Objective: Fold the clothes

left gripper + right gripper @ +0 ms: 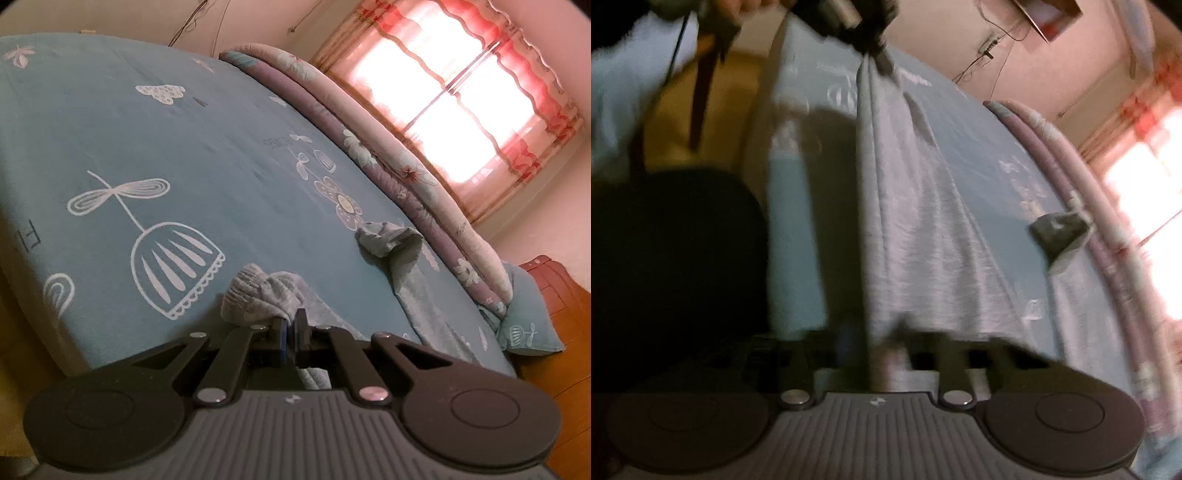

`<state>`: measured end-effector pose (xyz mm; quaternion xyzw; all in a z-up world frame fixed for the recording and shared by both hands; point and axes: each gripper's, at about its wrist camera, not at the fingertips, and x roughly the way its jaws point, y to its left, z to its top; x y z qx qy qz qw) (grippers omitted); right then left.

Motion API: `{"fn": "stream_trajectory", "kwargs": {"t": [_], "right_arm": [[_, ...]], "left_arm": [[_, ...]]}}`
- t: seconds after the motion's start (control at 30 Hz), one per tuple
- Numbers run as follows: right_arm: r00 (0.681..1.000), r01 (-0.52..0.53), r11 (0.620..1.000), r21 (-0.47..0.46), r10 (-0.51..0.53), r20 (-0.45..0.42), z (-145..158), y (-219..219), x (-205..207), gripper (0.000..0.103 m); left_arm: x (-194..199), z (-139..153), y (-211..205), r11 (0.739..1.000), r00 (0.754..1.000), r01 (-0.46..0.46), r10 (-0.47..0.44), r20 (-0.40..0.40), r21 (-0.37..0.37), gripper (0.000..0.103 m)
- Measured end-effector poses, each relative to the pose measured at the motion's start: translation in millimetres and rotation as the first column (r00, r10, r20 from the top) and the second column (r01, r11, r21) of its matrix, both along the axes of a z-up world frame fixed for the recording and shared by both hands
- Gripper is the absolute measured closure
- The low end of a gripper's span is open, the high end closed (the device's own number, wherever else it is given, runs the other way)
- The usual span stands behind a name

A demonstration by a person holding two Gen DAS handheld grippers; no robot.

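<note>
A bed covered in a teal sheet printed with white birdcages and flowers [155,122] fills the room, with a rolled lilac and cream floral quilt [369,147] along its far edge under a window with red-checked curtains [461,92]. The grey knit garment [916,229] lies stretched across the sheet on the near side of the quilt, one cuffed end [391,236] bunched just beside the quilt.

The left gripper [291,328] is clamped together on the other ribbed cuff [251,291], held just off the sheet. The right gripper [886,350] looks closed on the garment's near edge, though blur hides the pads.

To do this step well, both grips should rise evenly and pull the cloth taut, so it hangs without twist. Then carry the held edge towards the quilt and lay it square on the part resting there, watching that the thin knit does not slip from the pads.
</note>
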<state>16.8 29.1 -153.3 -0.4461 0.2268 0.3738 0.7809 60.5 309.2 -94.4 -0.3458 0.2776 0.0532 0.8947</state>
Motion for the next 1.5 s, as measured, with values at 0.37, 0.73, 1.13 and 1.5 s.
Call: {"fn": "stream_trajectory", "kwargs": {"t": [0.37,0.73,1.13,1.5], "right_arm": [[0.96,0.089,0.992,0.095,-0.06,-0.272,16,-4,21,0.098],[0.863,0.329,0.916,0.231,-0.193,-0.466,58,-69,42,0.085],[0.729,0.551,0.812,0.193,-0.356,-0.585,49,-140,32,0.072],[0.703,0.673,0.694,0.257,-0.492,-0.513,12,-149,117,0.065]], "left_arm": [[-16,-29,4,0.998,0.987,-0.044,0.051,-0.151,0.049,0.102],[-15,-43,15,0.998,0.984,-0.054,0.056,-0.17,0.017,0.096],[-20,-30,18,0.999,0.975,-0.045,0.047,-0.218,0.016,0.081],[-30,12,-5,0.965,0.967,-0.038,0.101,-0.232,0.258,0.049]]}}
